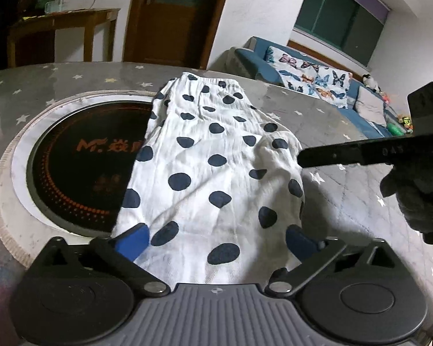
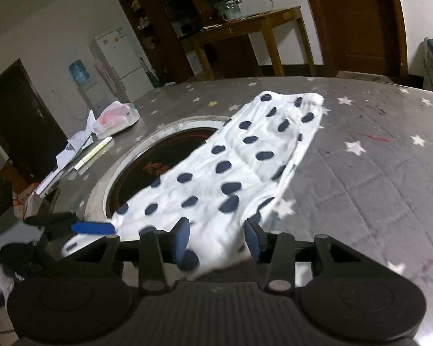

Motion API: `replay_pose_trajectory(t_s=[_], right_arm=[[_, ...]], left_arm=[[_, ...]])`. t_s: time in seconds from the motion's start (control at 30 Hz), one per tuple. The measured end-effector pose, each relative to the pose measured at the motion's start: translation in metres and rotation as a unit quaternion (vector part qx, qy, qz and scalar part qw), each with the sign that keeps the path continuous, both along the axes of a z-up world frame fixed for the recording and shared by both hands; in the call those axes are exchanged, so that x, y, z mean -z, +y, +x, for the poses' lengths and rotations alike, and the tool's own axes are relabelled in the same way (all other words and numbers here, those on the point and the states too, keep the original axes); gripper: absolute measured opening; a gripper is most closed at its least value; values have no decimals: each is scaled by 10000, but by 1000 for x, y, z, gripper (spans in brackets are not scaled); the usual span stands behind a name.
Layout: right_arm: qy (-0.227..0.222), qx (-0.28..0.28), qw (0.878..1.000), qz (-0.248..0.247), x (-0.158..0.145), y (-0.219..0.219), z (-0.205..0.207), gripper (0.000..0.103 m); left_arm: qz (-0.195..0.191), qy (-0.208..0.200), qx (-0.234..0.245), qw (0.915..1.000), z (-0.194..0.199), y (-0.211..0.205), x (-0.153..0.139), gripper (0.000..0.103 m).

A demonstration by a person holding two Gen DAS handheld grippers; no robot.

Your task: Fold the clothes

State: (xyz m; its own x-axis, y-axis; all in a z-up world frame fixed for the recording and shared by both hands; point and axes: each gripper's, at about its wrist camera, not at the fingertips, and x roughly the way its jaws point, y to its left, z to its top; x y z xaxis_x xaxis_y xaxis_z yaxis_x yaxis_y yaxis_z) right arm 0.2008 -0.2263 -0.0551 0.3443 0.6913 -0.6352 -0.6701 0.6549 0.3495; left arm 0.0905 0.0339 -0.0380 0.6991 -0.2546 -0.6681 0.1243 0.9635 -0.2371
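Note:
A white garment with dark blue dots (image 1: 216, 155) lies stretched out on the grey star-patterned table (image 1: 346, 201), its left side draped over a round cooktop. My left gripper (image 1: 216, 240) stands wide open at the near hem, its blue pads either side of the cloth without pressing it. In the right wrist view the garment (image 2: 245, 158) runs away from me. My right gripper (image 2: 216, 239) is open with a bunched fold of the hem lying loosely between its pads. A black finger (image 1: 332, 155) of the right gripper shows at the garment's right edge, held by a gloved hand (image 1: 412, 201).
The black round cooktop (image 2: 158, 170) is set into the table under the garment's left side. Papers and a pink packet (image 2: 115, 116) and a pen (image 2: 93, 152) lie at the table's far left. A blue sofa (image 1: 311, 83) stands beyond the table.

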Motion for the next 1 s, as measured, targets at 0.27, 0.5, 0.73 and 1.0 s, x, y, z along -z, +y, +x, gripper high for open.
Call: replay_pose_trajectory(t_s=[0.27, 0.5, 0.73, 1.0], right_arm=[[-146, -310, 9994, -1, 10, 3, 6, 44], [26, -515, 9986, -75, 18, 3, 7, 14], [-214, -590, 9950, -779, 8, -2, -5, 5], [-721, -213, 9906, -1144, -9, 1, -14, 11]], left_arm=[[92, -92, 10, 9999, 0, -3, 3, 103], [98, -150, -15, 9998, 1, -2, 5, 103], [156, -193, 0, 9997, 2, -2, 7, 103], [215, -249, -18, 9995, 2, -3, 10, 103]])
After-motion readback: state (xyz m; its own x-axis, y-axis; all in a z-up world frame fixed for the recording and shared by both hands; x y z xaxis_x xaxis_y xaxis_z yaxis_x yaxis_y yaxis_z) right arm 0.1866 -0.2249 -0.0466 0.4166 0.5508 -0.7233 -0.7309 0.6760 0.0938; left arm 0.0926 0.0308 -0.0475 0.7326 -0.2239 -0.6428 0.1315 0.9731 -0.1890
